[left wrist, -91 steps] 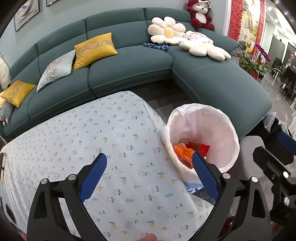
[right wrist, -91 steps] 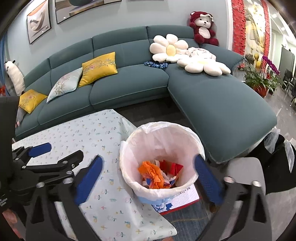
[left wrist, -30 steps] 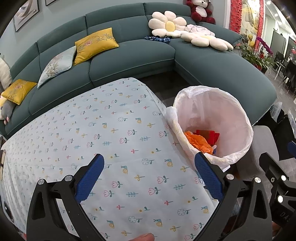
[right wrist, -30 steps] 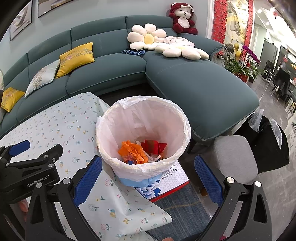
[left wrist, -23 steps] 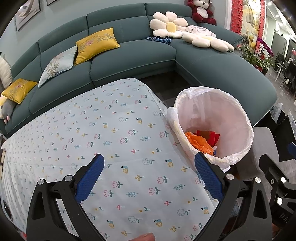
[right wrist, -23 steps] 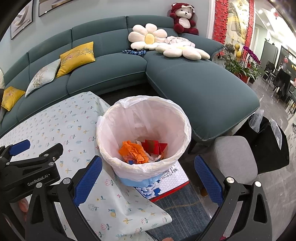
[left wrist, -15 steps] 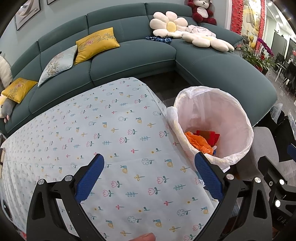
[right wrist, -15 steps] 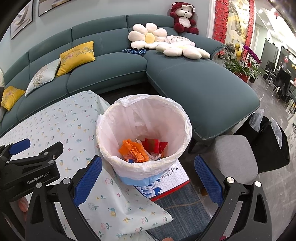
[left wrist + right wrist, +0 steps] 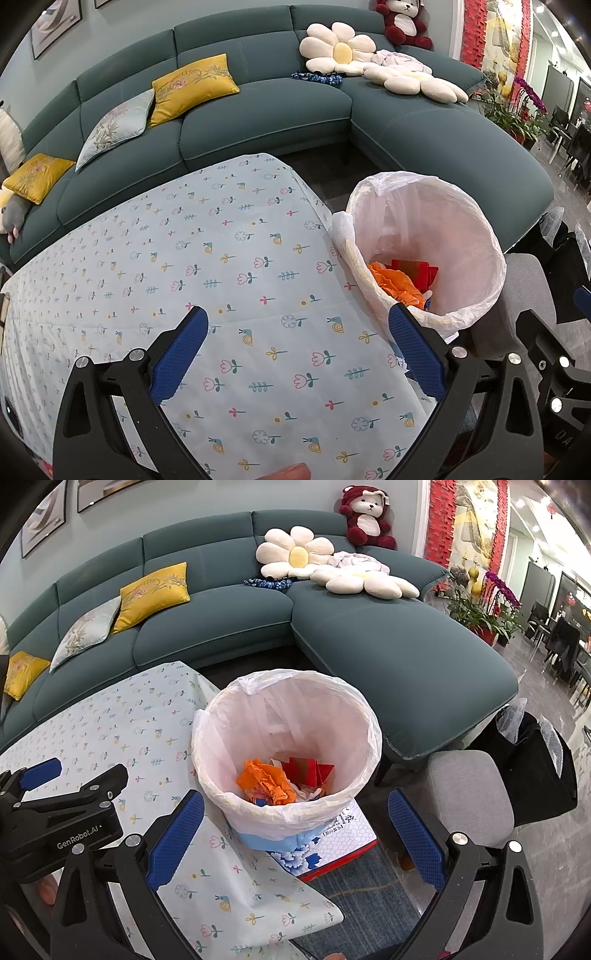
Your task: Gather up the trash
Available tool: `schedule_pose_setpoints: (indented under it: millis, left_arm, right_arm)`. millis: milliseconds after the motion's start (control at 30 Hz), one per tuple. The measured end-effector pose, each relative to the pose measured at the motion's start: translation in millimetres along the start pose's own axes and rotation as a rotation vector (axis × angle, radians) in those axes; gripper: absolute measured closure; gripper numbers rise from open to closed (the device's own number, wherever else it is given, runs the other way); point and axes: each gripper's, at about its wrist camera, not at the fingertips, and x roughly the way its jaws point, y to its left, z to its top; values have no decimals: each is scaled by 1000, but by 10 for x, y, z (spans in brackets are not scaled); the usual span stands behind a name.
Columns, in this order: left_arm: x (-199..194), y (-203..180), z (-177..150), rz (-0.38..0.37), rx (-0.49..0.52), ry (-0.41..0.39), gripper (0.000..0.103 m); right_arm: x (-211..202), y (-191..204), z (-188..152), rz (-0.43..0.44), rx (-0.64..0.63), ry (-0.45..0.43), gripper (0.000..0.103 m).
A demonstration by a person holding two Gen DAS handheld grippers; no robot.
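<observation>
Left gripper [image 9: 297,349] — black angular frame, two fingers [image 9: 179,352] faced with blue textured pads, silver screw heads at the joints. Right gripper [image 9: 295,832] — same build; the left's black housing carries white "GenRobot.AI" lettering.

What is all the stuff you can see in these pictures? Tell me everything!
Trash bin: one, white liner, beside the table.
Crumpled trash: orange and red pieces, inside the bin.
Tablecloth: one, pale blue, flowered, covering the table.
Sofa: one, teal, L-shaped, behind the table.
Yellow cushions: two, on the sofa.
Pale floral cushion: one, between the yellow ones.
Flower pillows: two, cream, in the sofa corner.
Teddy bear: one, dark red, on the sofa back.
Stool: one, grey, right of the bin.
Left gripper: open, empty, above the tablecloth.
Right gripper: open, empty, facing the bin.
</observation>
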Motion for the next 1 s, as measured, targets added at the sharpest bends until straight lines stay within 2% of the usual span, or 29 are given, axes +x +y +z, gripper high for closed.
schedule_pose_setpoints:
  millis: [1000]
  left_arm:
    - [6,-31,-20,-4,11,-2,9]
  right_arm:
    - [43,2,-22,1,-2,3,7]
